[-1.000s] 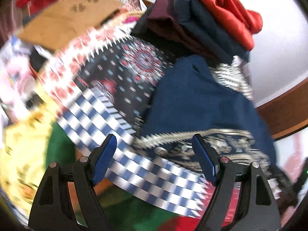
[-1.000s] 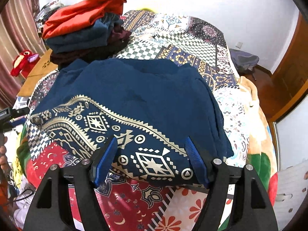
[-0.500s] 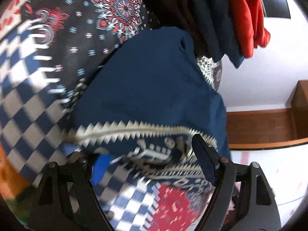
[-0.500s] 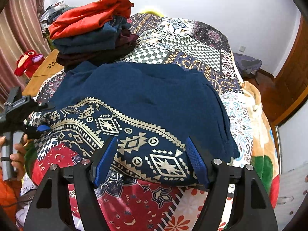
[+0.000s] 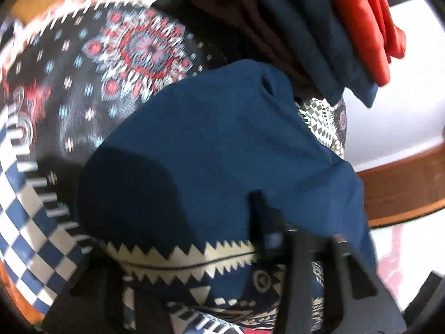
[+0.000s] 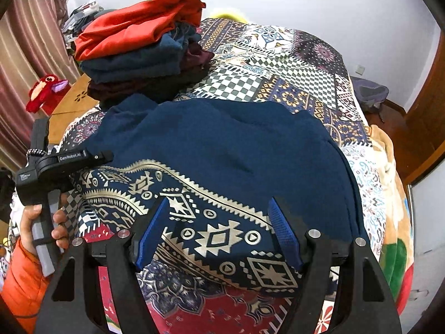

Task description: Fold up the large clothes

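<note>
Left tool (image 6: 91, 157) is now at the navy garment (image 6: 222, 161), at the patterned hem's left edge in the right wrist view; a second ago only its tip showed at frame left. Its jaws have just been closing, hem fabric between them. Right tool (image 6: 219, 235) sits slightly nearer the hem.

Navy garment (image 6: 222, 150) with cream geometric hem band lies flat on bed.

Even, bright indoor light; soft shadows. Left wrist view motion-blurred throughout; right wrist view sharp. Fisheye bending and dark vignette at edges.
</note>
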`<state>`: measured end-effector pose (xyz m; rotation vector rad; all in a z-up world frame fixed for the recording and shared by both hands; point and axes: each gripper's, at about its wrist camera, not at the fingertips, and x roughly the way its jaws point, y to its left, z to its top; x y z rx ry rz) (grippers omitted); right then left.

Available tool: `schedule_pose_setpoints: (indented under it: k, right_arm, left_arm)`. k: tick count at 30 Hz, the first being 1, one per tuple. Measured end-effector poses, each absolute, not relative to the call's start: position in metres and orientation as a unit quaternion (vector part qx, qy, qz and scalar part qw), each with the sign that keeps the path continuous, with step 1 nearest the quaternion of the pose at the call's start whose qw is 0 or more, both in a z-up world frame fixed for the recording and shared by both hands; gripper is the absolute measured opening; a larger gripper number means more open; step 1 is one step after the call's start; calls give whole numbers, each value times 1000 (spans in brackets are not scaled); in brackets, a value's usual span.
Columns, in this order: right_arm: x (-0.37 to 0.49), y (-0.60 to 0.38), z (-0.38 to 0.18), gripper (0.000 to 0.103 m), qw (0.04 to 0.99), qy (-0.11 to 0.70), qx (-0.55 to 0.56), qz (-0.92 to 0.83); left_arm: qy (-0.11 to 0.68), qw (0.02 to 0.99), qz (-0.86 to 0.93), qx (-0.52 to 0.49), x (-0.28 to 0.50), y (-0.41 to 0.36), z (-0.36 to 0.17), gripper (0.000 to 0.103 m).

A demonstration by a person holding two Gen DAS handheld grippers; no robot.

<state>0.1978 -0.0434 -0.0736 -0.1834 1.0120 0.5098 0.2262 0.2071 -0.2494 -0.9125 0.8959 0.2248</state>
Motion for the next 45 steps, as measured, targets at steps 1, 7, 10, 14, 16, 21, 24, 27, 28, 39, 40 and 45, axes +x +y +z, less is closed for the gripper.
schedule_pose_setpoints:
  k: [1, 7, 10, 14, 16, 21, 24, 27, 28, 39, 40, 45]
  right_arm:
    - [198, -41, -71, 70, 840, 476, -88, 243]
    - [204, -13, -62, 70, 840, 465, -94, 263]
    - [205, 7, -75, 72, 826, 479, -97, 282]
    - [204, 32, -110, 72, 785, 528, -76, 317]
    - [201, 42, -127, 73, 764, 548, -52, 336]
    - [204, 37, -131, 74, 745, 563, -26, 358]
    - [210, 8, -119, 74, 740, 565, 27, 364]
    - [215, -36, -101, 74, 763, 542, 65, 346]
    - [217, -54, -95, 74, 773, 533, 75, 335]
    - [211, -178, -76, 74, 852, 487, 64, 184]
    - [210, -184, -76, 74, 852, 488, 67, 178]
    - [207, -196, -69, 74, 856, 484, 74, 168]
  left_arm:
    - [409, 802, 107, -421, 224, 206, -244, 21]
    - [350, 837, 86, -412, 202, 202, -192, 14]
    - [317, 866, 98, -374, 188, 193, -155, 14]
    - [276, 896, 119, -328, 165, 190, -115, 14]
    - [267, 906, 123, -305, 149, 191, -99, 14]
    - [276, 916, 128, -262, 147, 174, -81, 14]
    - [278, 921, 115, -246, 155, 157, -74, 14]
    - [283, 931, 99, -209, 172, 126, -65, 14]
    - [283, 934, 91, -198, 179, 116, -64, 14]
    - [427, 899, -57, -85, 261, -35, -136, 26]
    - [456, 883, -73, -85, 265, -41, -151, 28]
    - [478, 872, -92, -40, 258, -55, -168, 39]
